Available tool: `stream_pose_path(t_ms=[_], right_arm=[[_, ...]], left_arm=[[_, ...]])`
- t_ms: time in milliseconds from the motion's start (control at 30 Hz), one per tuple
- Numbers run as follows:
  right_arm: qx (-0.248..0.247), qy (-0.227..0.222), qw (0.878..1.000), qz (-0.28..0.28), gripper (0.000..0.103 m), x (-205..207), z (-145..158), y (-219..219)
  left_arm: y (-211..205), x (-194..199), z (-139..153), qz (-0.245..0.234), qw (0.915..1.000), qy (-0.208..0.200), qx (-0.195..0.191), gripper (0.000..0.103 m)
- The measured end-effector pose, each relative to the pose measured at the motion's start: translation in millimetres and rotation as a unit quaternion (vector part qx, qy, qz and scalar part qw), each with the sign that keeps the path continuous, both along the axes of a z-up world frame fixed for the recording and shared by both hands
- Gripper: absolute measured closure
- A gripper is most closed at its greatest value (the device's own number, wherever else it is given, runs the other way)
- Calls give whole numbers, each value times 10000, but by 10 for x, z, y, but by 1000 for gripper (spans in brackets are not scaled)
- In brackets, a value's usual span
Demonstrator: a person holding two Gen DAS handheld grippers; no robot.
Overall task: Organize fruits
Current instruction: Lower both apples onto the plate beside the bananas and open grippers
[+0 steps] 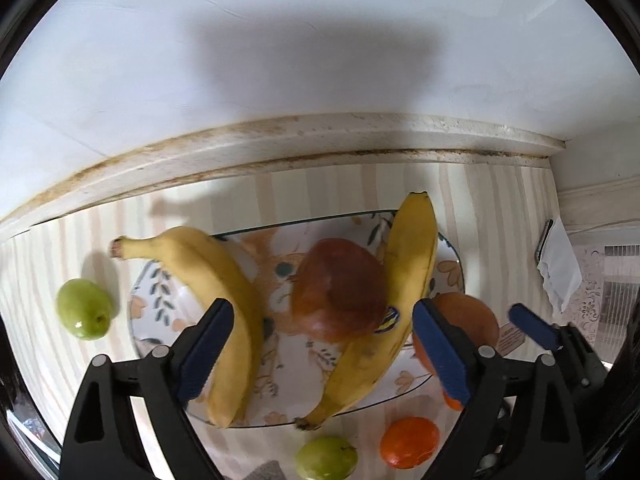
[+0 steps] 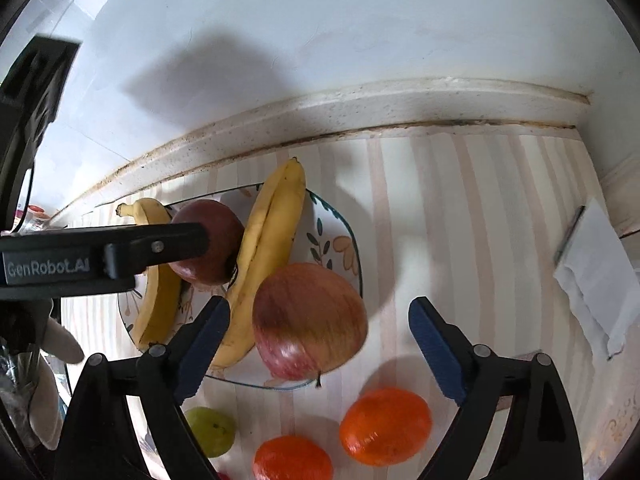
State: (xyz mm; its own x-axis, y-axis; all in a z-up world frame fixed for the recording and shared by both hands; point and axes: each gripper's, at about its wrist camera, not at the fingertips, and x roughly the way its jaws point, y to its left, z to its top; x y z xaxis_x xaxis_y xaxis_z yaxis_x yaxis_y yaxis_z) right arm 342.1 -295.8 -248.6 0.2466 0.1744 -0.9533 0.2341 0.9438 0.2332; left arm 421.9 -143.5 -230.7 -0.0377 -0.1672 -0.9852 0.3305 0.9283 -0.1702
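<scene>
A flowered plate (image 1: pixel 450 268) holds two bananas (image 1: pixel 224 288) (image 1: pixel 404 280) with a dark red apple (image 1: pixel 340 288) between them. My left gripper (image 1: pixel 324 344) hangs open straight above the plate, its pads clear of the fruit. In the right wrist view a red-yellow apple (image 2: pixel 310 320) lies at the plate's (image 2: pixel 340 248) near right edge. My right gripper (image 2: pixel 320 344) is open around it, with both pads apart from it. Two oranges (image 2: pixel 386 424) (image 2: pixel 292 458) and a green fruit (image 2: pixel 210 430) lie on the striped counter in front. Another green fruit (image 1: pixel 84 314) lies left of the plate.
A white wall with a stained ledge (image 1: pixel 320 140) runs behind the plate. A phone and white paper (image 2: pixel 596 276) lie at the right. One finger of the left gripper (image 2: pixel 176 240) crosses over the dark apple in the right wrist view.
</scene>
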Motion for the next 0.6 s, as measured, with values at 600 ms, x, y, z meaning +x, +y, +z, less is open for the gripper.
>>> stream_pose_path(t_ms=[600], right_arm=[[-505,-481,9976,19,9,-607,529,233]], left_arm=[[677,-752,592,541,9894,-1335,184,11]])
